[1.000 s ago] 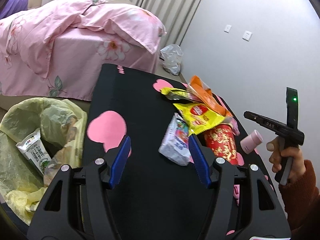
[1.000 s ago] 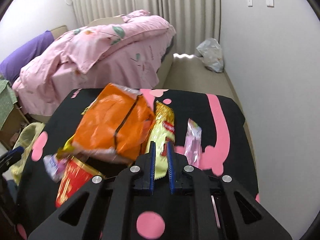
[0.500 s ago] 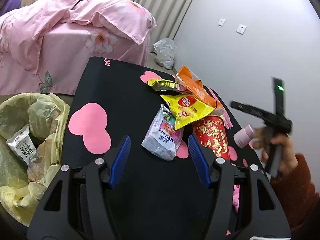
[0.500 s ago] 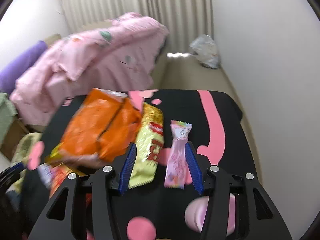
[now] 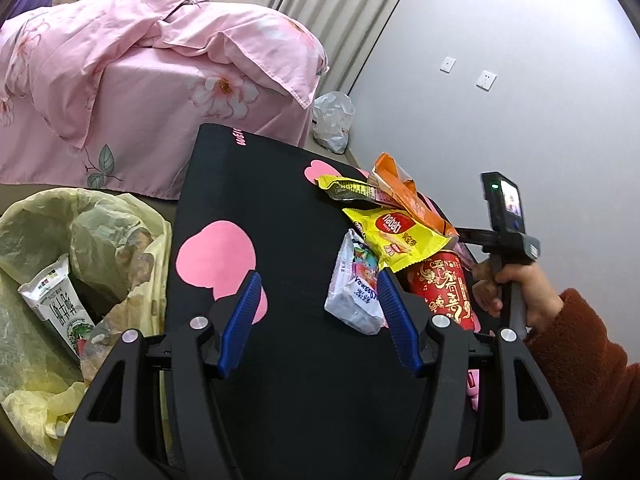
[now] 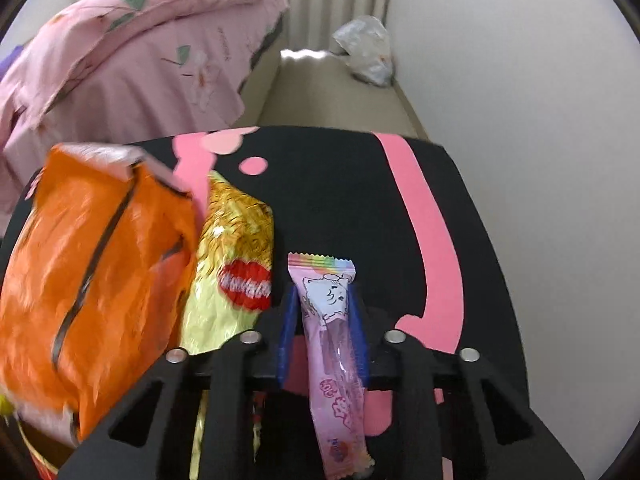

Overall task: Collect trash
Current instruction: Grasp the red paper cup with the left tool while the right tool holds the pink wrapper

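Snack wrappers lie on a black table (image 5: 288, 208) with pink shapes. My left gripper (image 5: 318, 294) is open and empty just left of a white and purple packet (image 5: 354, 284). Beyond it lie a yellow wafer bag (image 5: 394, 236), an orange bag (image 5: 404, 192) and a red cup (image 5: 444, 288). My right gripper (image 6: 323, 300) has its blue fingers (image 6: 289, 320) close on both sides of a pink candy wrapper (image 6: 332, 328), which lies lengthwise between them. The orange bag (image 6: 92, 280) and yellow bag (image 6: 236, 264) lie to its left. The right gripper's body (image 5: 504, 224) shows in the left wrist view.
A bin lined with a yellow bag (image 5: 60, 280) stands left of the table and holds a milk carton (image 5: 56, 308). A bed with pink covers (image 5: 152, 80) is behind. A white plastic bag (image 5: 334, 120) lies on the floor by the wall.
My right gripper opened, moved right over the pink candy wrapper and narrowed around it. My left gripper stayed open and shifted only slightly near the white packet.
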The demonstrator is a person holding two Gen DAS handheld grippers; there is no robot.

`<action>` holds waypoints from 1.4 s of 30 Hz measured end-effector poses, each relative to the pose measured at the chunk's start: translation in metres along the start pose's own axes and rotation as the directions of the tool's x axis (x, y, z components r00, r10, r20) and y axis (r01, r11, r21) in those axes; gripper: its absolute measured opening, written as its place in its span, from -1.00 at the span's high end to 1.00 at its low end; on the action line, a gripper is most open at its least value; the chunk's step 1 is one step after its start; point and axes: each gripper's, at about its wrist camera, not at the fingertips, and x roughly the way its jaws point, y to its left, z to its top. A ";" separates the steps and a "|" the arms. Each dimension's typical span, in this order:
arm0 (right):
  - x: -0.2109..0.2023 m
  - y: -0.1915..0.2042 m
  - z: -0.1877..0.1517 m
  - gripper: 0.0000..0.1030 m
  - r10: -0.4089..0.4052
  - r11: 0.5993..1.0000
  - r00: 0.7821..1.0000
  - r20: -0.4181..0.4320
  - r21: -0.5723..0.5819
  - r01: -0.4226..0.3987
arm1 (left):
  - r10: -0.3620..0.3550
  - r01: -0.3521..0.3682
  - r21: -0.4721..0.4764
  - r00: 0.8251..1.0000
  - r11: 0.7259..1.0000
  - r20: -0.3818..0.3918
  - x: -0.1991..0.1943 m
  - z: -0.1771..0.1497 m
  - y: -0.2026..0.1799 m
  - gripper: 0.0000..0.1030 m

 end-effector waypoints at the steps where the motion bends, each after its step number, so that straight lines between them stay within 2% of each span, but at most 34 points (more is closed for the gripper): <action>1: -0.007 -0.001 -0.003 0.57 0.006 1.000 1.000 0.023 -0.007 -0.006 | 0.000 0.000 0.000 1.000 1.000 -0.003 0.000 0.000 0.000 -0.12; 4: -0.039 -0.008 -0.015 0.58 0.066 0.998 0.993 0.094 0.003 -0.066 | 0.002 -0.002 -0.001 1.000 1.000 -0.009 0.002 -0.002 -0.002 -0.13; 8: -0.091 -0.019 -0.035 0.58 0.192 0.981 0.965 0.176 0.005 -0.196 | -0.011 0.012 0.023 0.999 1.000 -0.030 0.006 -0.002 -0.015 -0.19; 10: -0.118 -0.015 -0.051 0.58 0.228 0.974 0.950 0.215 -0.044 -0.224 | -0.043 0.046 0.046 0.997 0.998 -0.064 0.012 -0.002 -0.027 -0.22; 14: -0.146 -0.011 -0.087 0.58 0.254 0.966 0.934 0.249 -0.104 -0.235 | -0.089 0.100 0.079 0.987 0.992 -0.137 0.027 -0.003 -0.054 -0.22; 17: -0.151 -0.019 -0.116 0.58 0.268 0.963 0.928 0.258 -0.082 -0.255 | -0.113 0.135 0.120 0.979 0.984 -0.171 0.041 -0.001 -0.085 -0.22; 20: -0.149 -0.029 -0.136 0.58 0.283 0.959 0.926 0.252 -0.050 -0.279 | -0.108 0.139 0.160 0.976 0.977 -0.190 0.057 0.002 -0.112 -0.22; 23: -0.145 -0.041 -0.156 0.58 0.296 0.953 0.923 0.246 -0.006 -0.303 | -0.028 0.075 0.212 0.976 0.974 -0.218 0.082 0.005 -0.137 -0.23; 27: -0.141 -0.049 -0.171 0.58 0.319 0.942 0.917 0.238 0.025 -0.334 | 0.089 -0.022 0.259 0.964 0.966 -0.251 0.112 0.004 -0.153 -0.23; 31: -0.137 -0.047 -0.179 0.58 0.343 0.934 0.911 0.227 0.017 -0.356 | 0.143 -0.064 0.269 0.948 0.961 -0.284 0.129 0.001 -0.156 -0.23; 34: -0.136 -0.043 -0.183 0.58 0.358 0.930 0.906 0.227 0.003 -0.368 | 0.124 -0.056 0.211 0.937 0.976 -0.327 0.132 0.002 -0.147 -0.17; 37: -0.138 -0.039 -0.185 0.58 0.375 0.924 0.900 0.223 -0.011 -0.382 | 0.114 -0.049 0.193 0.933 0.980 -0.341 0.126 0.003 -0.145 -0.09; 42: -0.142 -0.032 -0.186 0.57 0.393 0.918 0.893 0.218 -0.029 -0.397 | 0.047 0.005 0.175 0.955 0.985 -0.293 0.094 0.003 -0.141 -0.04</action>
